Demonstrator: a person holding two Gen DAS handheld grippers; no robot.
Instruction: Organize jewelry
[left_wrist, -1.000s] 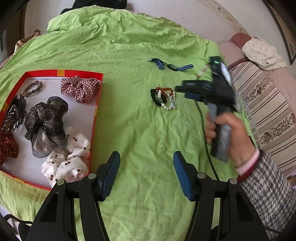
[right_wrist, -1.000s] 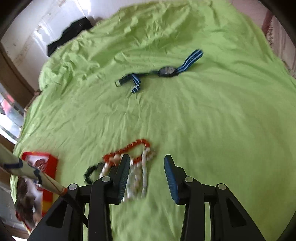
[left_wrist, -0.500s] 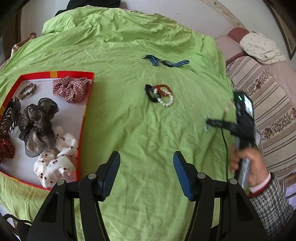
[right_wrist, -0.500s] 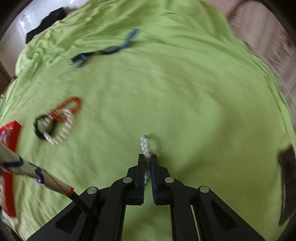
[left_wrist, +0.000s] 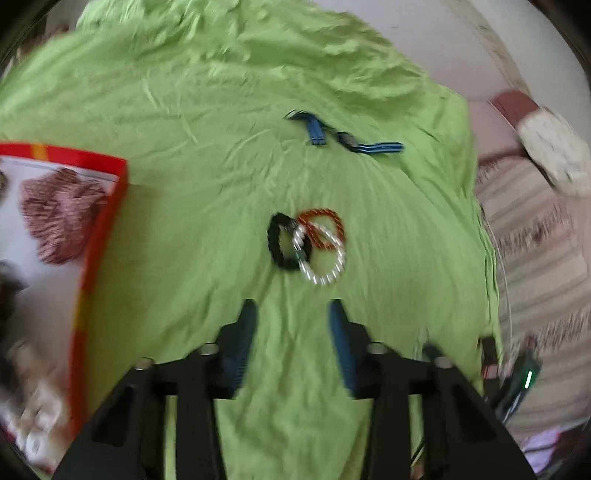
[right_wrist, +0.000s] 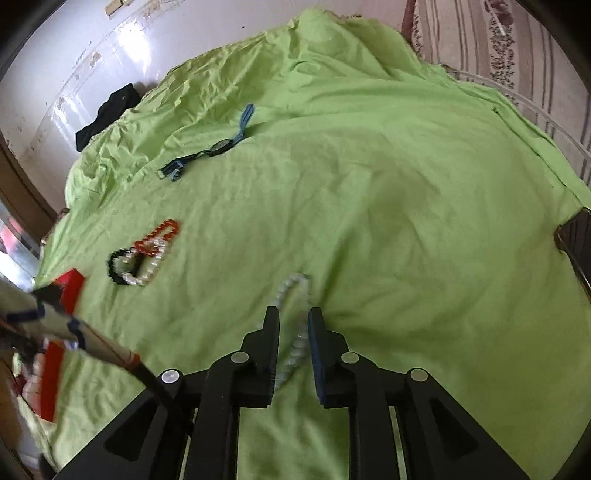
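Note:
Three bracelets lie linked on the green cloth in the left wrist view: a black one (left_wrist: 277, 240), a red-brown one (left_wrist: 325, 221) and a pearl one (left_wrist: 334, 271). My left gripper (left_wrist: 291, 312) hovers just short of them, jaws closing with nothing between them. A blue striped watch (left_wrist: 349, 140) lies farther back. In the right wrist view a pale bead bracelet (right_wrist: 282, 290) lies on the cloth between the fingers of my right gripper (right_wrist: 292, 319), whose jaws are opening with a gap beside the beads. The bracelet cluster (right_wrist: 140, 262) and watch (right_wrist: 219, 147) lie to its left.
A red-rimmed box (left_wrist: 110, 206) with hair scrunchies sits at the left, also seen as the red box (right_wrist: 68, 291) in the right wrist view. A striped sofa (left_wrist: 546, 258) borders the cloth on the right. A dark flat object (right_wrist: 580, 243) lies at the cloth's right edge.
My left gripper moved forward up to the linked bracelets and its jaws narrowed. My right gripper carried a pale bead bracelet away to the right, shut on it, and its jaws have now parted.

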